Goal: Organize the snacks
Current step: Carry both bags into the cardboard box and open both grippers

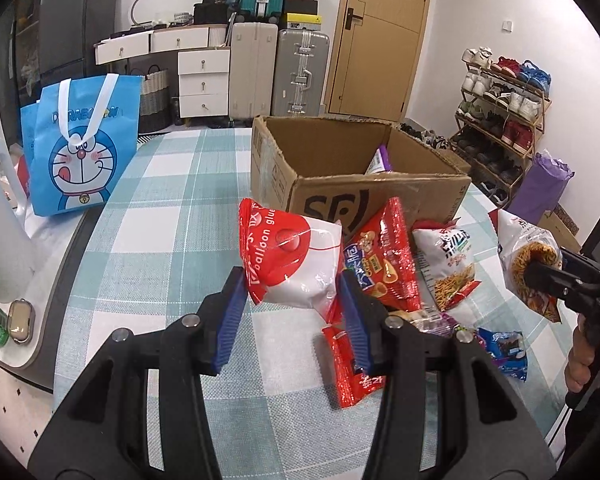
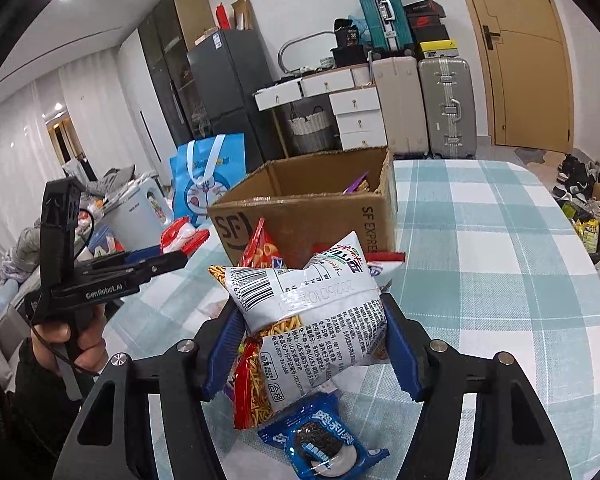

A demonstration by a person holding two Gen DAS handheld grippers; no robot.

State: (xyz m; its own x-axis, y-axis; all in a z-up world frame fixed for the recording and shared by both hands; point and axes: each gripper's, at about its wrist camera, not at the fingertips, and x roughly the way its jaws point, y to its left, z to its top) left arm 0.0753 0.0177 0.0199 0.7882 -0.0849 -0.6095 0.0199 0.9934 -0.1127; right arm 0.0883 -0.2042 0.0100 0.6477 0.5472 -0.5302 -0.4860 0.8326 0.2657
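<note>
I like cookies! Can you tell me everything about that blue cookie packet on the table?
The blue cookie packet is a small, shiny plastic wrapper, sealed and crinkly at its ends. It shows a picture of a dark round sandwich cookie with white cream, plus white lettering. It lies flat on the checked tablecloth, a little askew, just below the noodle snack bag gripped by the right tool. Nothing is gripping the packet.
</note>
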